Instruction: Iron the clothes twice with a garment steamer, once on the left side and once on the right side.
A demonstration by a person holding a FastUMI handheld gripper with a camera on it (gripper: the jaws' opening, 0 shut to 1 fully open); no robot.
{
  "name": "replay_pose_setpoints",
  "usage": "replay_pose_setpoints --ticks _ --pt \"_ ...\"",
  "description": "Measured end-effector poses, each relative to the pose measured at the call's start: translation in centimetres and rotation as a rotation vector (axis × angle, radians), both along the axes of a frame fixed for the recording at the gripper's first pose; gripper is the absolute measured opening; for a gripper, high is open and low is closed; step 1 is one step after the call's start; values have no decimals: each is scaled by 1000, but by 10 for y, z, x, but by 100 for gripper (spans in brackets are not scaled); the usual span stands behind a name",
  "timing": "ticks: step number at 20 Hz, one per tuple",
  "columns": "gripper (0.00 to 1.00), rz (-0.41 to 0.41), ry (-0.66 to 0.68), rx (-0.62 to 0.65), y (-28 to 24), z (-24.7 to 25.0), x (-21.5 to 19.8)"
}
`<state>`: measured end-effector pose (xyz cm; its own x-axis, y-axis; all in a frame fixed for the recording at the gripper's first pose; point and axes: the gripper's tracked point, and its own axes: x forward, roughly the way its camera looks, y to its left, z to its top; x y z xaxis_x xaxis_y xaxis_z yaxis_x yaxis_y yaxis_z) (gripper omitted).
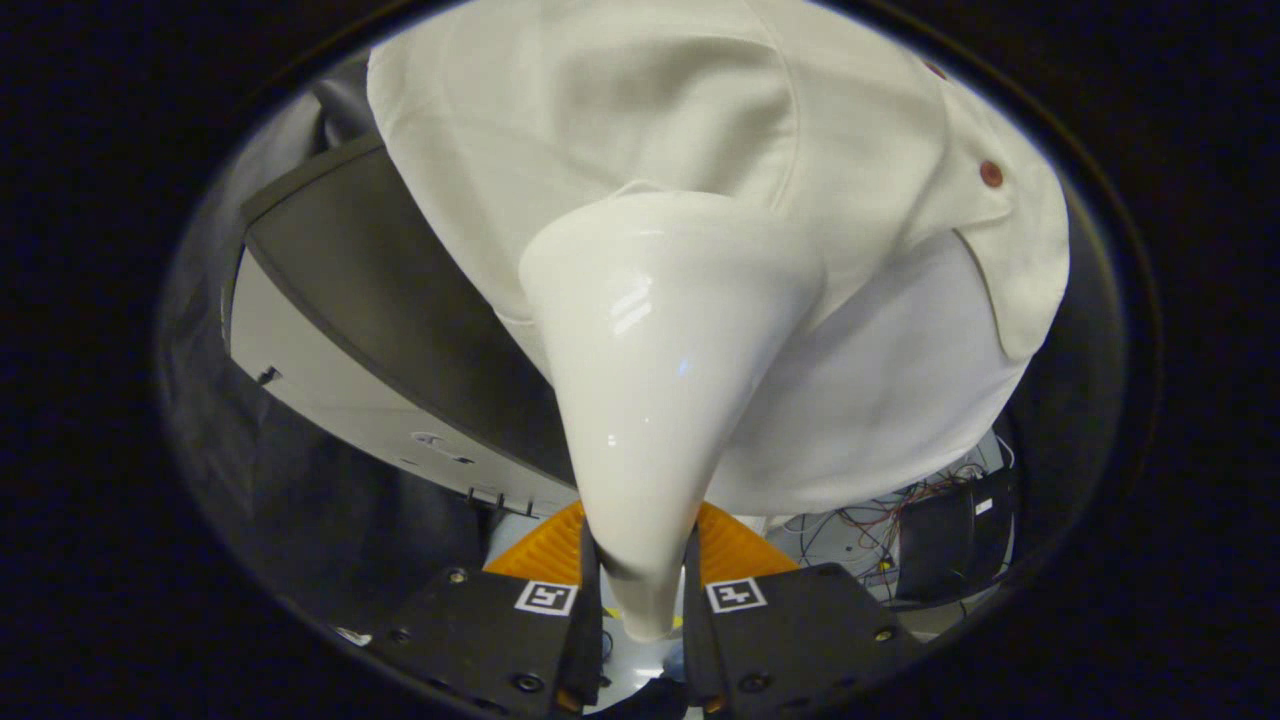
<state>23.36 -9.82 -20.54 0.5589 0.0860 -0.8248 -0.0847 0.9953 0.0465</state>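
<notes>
A glossy white garment steamer rises from between my fingers, its narrow handle clamped by both and its wide head flaring forward. My gripper is shut on that handle. The steamer head rests against a white shirt hanging just ahead, at its lower middle. The shirt has a dark red button on the placket to the right of the head, and its hem curves below the head. The steamer hides the shirt's middle part.
A dark-topped, pale-sided table or cabinet stands to the left behind the shirt. Below the shirt's hem lie tangled wires and a black box. An orange ribbed part sits just behind the fingers.
</notes>
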Motion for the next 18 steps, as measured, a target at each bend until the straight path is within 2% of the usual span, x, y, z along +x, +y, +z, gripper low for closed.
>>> replay_pose_setpoints --ticks 6,9,13,18 --pt "33 -46 52 -14 -3 -27 -24" --pt "33 -30 43 -30 -6 -25 -36" --pt "33 15 -7 -32 -11 13 -46" --pt "33 51 -114 -29 -11 83 -43"
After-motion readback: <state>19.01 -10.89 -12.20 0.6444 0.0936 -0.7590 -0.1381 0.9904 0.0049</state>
